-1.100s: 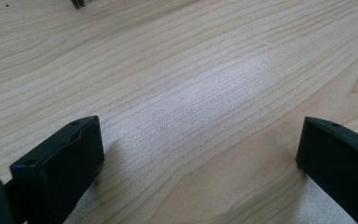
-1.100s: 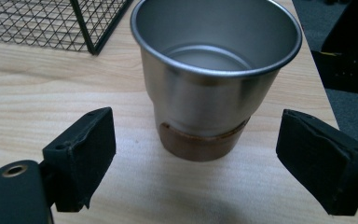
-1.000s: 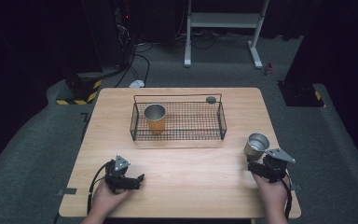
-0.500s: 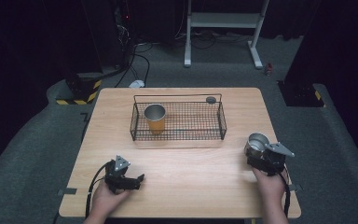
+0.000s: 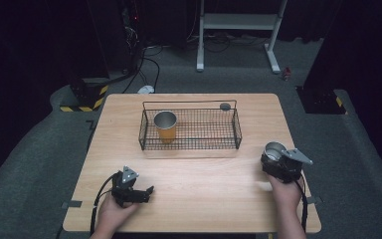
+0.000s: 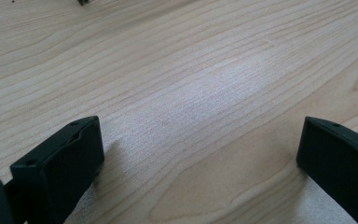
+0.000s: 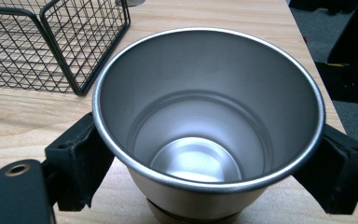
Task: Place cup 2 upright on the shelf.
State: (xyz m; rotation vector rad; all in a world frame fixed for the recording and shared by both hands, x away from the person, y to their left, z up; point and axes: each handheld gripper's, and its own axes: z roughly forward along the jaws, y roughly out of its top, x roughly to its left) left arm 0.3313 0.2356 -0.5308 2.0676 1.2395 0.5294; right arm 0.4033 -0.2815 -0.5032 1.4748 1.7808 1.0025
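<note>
A bare steel cup stands upright near the table's right edge. My right gripper holds it, one black jaw pressed on each side below the rim. In the right gripper view the steel cup is empty, and my right gripper clamps its wall. My left gripper rests at the front left of the table, pointing right. In the left gripper view my left gripper stands open with only wood between its fingers.
A black wire basket sits at the table's middle back, with an orange cup with a steel rim upright in its left end. A small dark round object lies by the basket's back right corner. A basket corner stands left of the held cup.
My right gripper has moved forward and to the left onto the steel cup and now has its jaws on it. The left gripper has stayed still.
</note>
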